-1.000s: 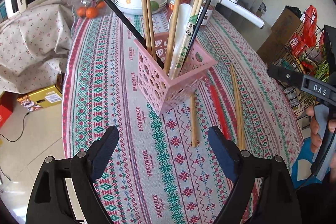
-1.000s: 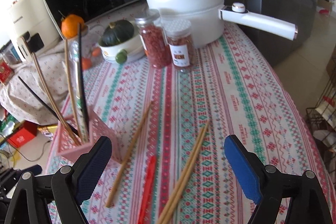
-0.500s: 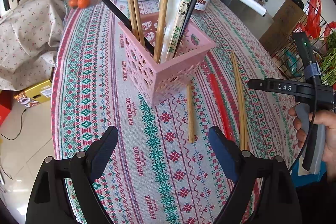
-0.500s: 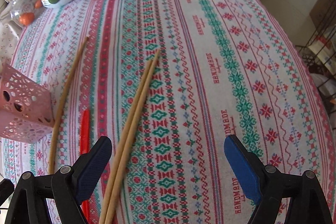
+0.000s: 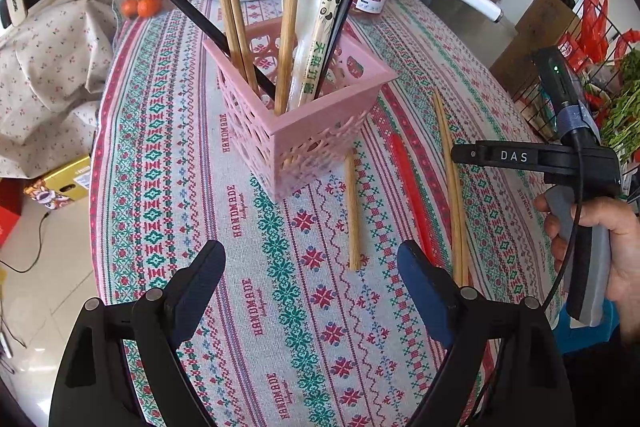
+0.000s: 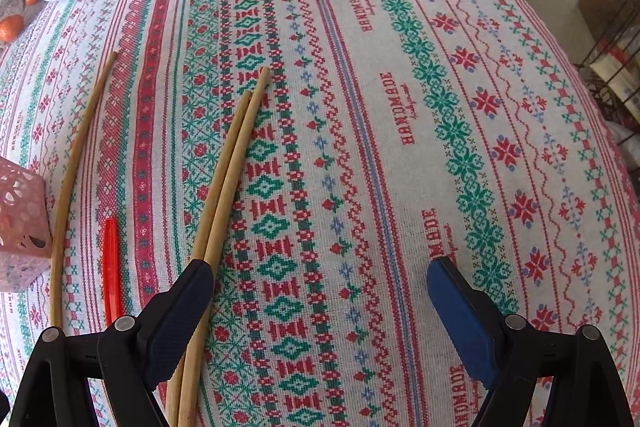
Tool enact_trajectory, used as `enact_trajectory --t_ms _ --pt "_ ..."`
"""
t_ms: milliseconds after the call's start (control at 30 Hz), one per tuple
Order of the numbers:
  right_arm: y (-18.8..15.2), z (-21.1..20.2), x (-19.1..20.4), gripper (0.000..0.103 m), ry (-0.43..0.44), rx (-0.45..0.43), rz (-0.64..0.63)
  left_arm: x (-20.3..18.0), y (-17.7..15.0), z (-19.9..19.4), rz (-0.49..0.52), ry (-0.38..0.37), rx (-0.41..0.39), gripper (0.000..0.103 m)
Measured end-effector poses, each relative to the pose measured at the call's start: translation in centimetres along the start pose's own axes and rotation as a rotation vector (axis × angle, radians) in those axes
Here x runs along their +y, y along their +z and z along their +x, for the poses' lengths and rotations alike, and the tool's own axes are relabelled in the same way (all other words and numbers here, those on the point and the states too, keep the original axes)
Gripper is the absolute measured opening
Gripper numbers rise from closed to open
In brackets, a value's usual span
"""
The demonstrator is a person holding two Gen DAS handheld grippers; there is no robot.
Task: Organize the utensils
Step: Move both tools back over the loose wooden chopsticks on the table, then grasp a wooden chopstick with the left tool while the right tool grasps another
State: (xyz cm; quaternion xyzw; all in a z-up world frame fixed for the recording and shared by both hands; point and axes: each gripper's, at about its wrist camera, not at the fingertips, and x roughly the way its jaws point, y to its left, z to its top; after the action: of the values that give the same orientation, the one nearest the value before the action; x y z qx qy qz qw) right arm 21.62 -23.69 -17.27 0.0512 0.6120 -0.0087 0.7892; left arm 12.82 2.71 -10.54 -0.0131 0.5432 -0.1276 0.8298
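Now both sets of jaws hang released above the patterned counter [image 6: 400,107].
Ahead of the left gripper [image 5: 312,267], between its jaws, stands the pink basket [image 5: 304,131] with upright chopsticks; a single chopstick [image 5: 352,211] lies just before them. Over the right gripper [image 6: 320,287], a chopstick pair [image 6: 232,163] runs under its left jaw, a red utensil [image 6: 111,267] further left.

Bright, even daylight; soft faint shadows on the embroidered cloth-covered surface [image 6: 360,147]. Strong fisheye curvature and black vignette toward 10 and 2 o'clock; focus sharp, no motion blur.
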Motion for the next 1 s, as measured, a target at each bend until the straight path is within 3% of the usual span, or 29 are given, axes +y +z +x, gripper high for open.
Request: enact_trajectory --t_ms 233,400,567,633,733,867,1000 --pt "0.2 0.6 1.4 0.091 -0.016 -0.001 -0.034 -0.2 -0.1 0.0 0.005 -0.002 0.001 0.09" --pt "-0.5 1.2 3.3 0.089 -0.078 -0.005 -0.091 -1.3 0.0 0.0 0.014 -0.02 0.007 0.09" --pt "-0.7 0.4 3.4 0.063 -0.049 -0.009 -0.109 -4.0 0.4 0.0 0.064 -0.048 0.003 0.09" --pt "-0.7 0.0 2.7 0.036 -0.042 -0.008 -0.105 -5.2 0.5 0.2 0.087 -0.054 0.006 0.09" --pt "-0.7 -0.2 1.2 0.012 -0.011 0.007 -0.093 -7.3 0.9 0.6 0.12 -0.064 0.005 0.089" --pt "-1.0 -0.6 -1.6 0.006 0.011 0.023 -0.039 -10.1 1.9 1.7 0.161 -0.071 0.003 0.085" --pt "-1.1 -1.4 -4.3 0.006 0.029 0.011 -0.014 -12.2 3.1 3.5 0.183 -0.083 0.021 0.056"
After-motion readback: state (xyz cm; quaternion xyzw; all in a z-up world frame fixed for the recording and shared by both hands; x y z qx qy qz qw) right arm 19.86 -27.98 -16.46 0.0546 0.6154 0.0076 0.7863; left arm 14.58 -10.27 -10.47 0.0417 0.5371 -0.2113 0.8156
